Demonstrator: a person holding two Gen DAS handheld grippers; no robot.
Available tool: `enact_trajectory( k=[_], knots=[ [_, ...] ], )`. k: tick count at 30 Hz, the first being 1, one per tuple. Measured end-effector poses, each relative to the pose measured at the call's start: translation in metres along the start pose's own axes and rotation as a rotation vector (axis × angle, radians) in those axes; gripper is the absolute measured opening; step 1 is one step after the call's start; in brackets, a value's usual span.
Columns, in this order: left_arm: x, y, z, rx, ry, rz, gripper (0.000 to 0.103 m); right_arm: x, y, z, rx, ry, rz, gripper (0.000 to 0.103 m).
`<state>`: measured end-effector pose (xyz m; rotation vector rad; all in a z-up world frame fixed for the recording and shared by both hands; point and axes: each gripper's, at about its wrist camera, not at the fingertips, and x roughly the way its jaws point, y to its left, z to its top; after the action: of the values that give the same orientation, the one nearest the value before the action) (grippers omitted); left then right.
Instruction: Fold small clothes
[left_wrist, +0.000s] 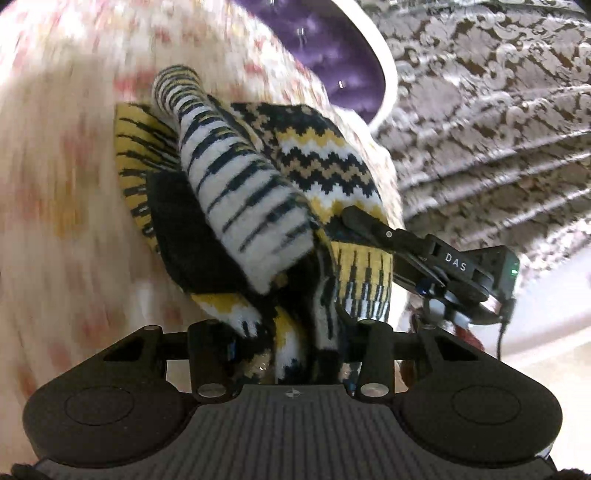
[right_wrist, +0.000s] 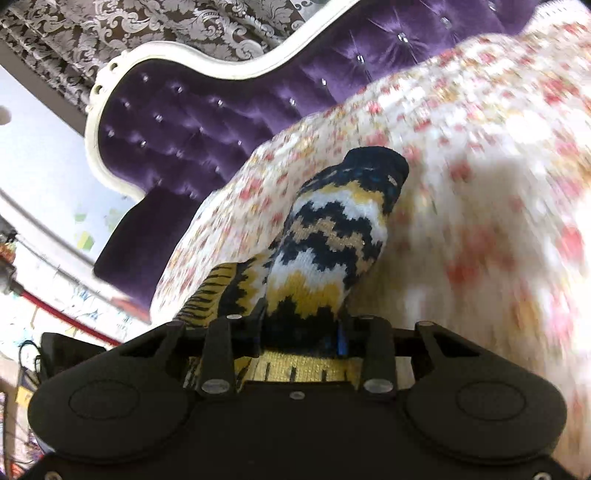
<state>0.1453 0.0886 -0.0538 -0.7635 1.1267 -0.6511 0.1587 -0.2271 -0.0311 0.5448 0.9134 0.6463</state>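
Note:
A small knitted sweater (left_wrist: 258, 192) in black, yellow, white and tan zigzags and stripes hangs bunched above the floral bed cover (left_wrist: 66, 184). My left gripper (left_wrist: 291, 343) is shut on its lower folds, the fingertips buried in the knit. The right gripper (left_wrist: 369, 225) comes in from the right in the left wrist view and pinches the sweater's edge. In the right wrist view the sweater (right_wrist: 332, 243) rises straight from my right gripper (right_wrist: 303, 332), which is shut on it, fingertips hidden. A striped sleeve (left_wrist: 229, 177) drapes across the front.
The bed cover (right_wrist: 480, 221) fills most of both views, blurred by motion. A purple tufted headboard (right_wrist: 221, 110) with a white frame stands behind it. A patterned damask curtain (left_wrist: 498, 110) hangs beyond the bed's edge.

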Motion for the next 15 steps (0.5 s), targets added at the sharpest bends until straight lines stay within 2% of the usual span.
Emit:
enact_trajectory(
  k=[3,6,9,11,13,15],
  knots=[
    [-0.007,-0.001,-0.032,-0.023,0.026,-0.025,0.044,-0.021,0.001,-0.025,0.008,0.027,0.031,0.049],
    [-0.015,-0.002,-0.052,0.014,-0.031,0.042,0.044,-0.035,-0.002,-0.043,0.000,0.001,0.006,0.051],
    [-0.027,0.002,-0.057,0.050,-0.142,0.170,0.044,-0.045,-0.006,-0.057,-0.036,-0.084,-0.090,0.056],
    [-0.032,0.003,-0.059,0.080,-0.201,0.223,0.049,-0.049,-0.004,-0.065,-0.074,-0.138,-0.155,0.056],
    [-0.033,0.000,-0.060,0.122,-0.233,0.260,0.051,-0.050,0.001,-0.073,-0.151,-0.180,-0.231,0.057],
    [-0.027,-0.007,-0.064,0.179,-0.254,0.319,0.059,-0.044,0.006,-0.079,-0.216,-0.198,-0.305,0.061]
  ],
)
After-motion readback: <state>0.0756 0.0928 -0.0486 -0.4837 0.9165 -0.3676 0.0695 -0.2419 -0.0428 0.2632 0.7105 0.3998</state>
